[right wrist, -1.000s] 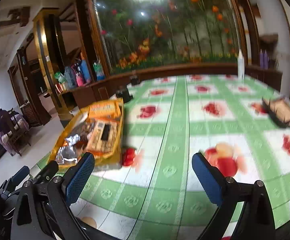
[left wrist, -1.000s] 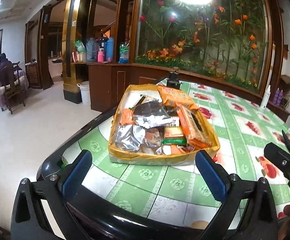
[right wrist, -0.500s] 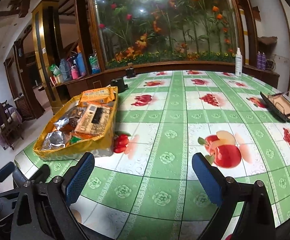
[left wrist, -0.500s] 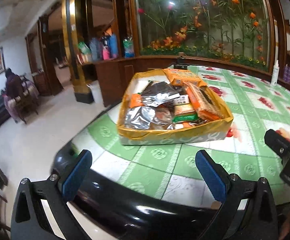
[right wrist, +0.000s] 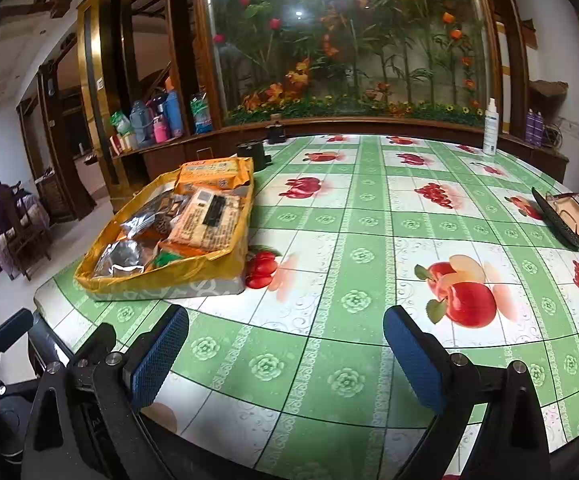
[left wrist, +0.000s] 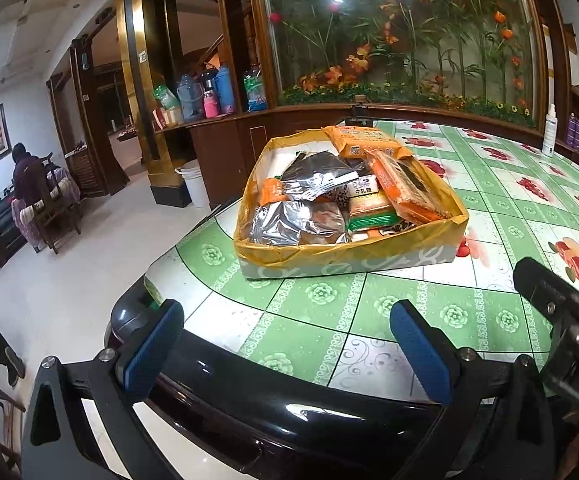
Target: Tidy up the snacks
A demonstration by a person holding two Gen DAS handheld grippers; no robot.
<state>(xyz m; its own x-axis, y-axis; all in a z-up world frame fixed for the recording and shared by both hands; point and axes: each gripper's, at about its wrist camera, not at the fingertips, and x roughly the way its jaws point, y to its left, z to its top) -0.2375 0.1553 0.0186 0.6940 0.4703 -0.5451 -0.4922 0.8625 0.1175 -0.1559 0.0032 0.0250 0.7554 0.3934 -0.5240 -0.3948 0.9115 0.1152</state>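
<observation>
Both tools, left [left wrist: 285, 344] and right [right wrist: 285, 354], gape wide and empty. Ahead of them the box [left wrist: 349, 258] holds light, crinkly, slippery snack packets [left wrist: 295, 222]; pinching a sealed edge seems safest.

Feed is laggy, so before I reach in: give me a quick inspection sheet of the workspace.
Surface: table under a green fruit-print cloth.
Job's things: box near the table's left edge, heaped with snacks.
Clutter: glasses case lying open far right; spray bottle at the back.
Grippers: left gripper and right gripper both empty, jaws open, short of the box.
Cables: nothing seen.
Surroundings: flower mural, shelf of bottles, seated person.
</observation>
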